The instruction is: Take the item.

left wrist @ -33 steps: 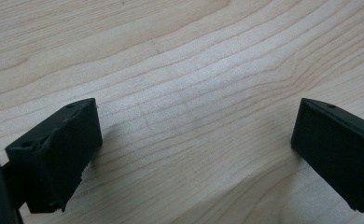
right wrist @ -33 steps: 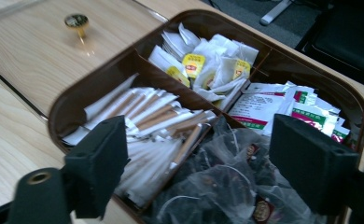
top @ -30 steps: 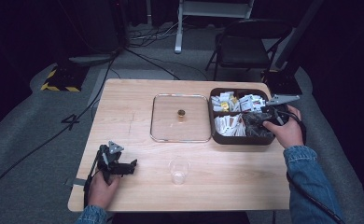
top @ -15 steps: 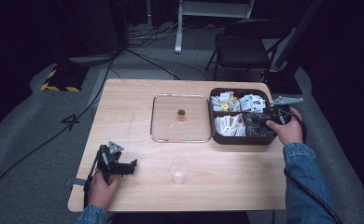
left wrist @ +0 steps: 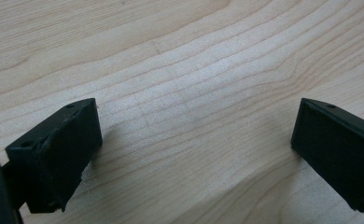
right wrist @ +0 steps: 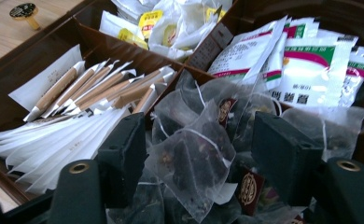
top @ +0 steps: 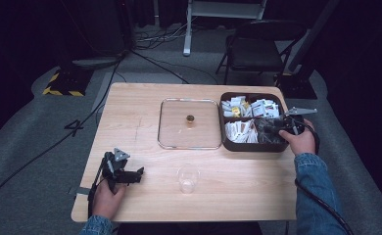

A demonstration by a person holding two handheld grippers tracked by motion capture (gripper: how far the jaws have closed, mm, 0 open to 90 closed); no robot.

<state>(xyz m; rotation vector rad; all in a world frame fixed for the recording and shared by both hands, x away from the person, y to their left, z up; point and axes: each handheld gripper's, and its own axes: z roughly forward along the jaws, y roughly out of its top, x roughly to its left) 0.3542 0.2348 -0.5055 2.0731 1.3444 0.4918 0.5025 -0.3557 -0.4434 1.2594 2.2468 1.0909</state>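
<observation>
A dark brown divided box [top: 250, 146] stands at the table's right side. It holds white sachets, paper stick packets [right wrist: 91, 88] and clear pyramid tea bags [right wrist: 194, 158]. My right gripper [top: 269, 128] reaches into the near right compartment. Its jaws [right wrist: 199, 135] stand open on either side of one clear tea bag, low among the pile. My left gripper [top: 139, 175] rests at the table's near left corner. It is open [left wrist: 194, 135] over bare wood with nothing between its jaws.
A square glass lid [top: 174, 132] with a small brass knob [top: 190, 118] lies flat just left of the box. A clear plastic cup [top: 188, 178] stands near the front edge. A folding chair [top: 257, 49] stands beyond the table.
My right hand has shifted slightly over the box's near right compartment. The left gripper has stayed still.
</observation>
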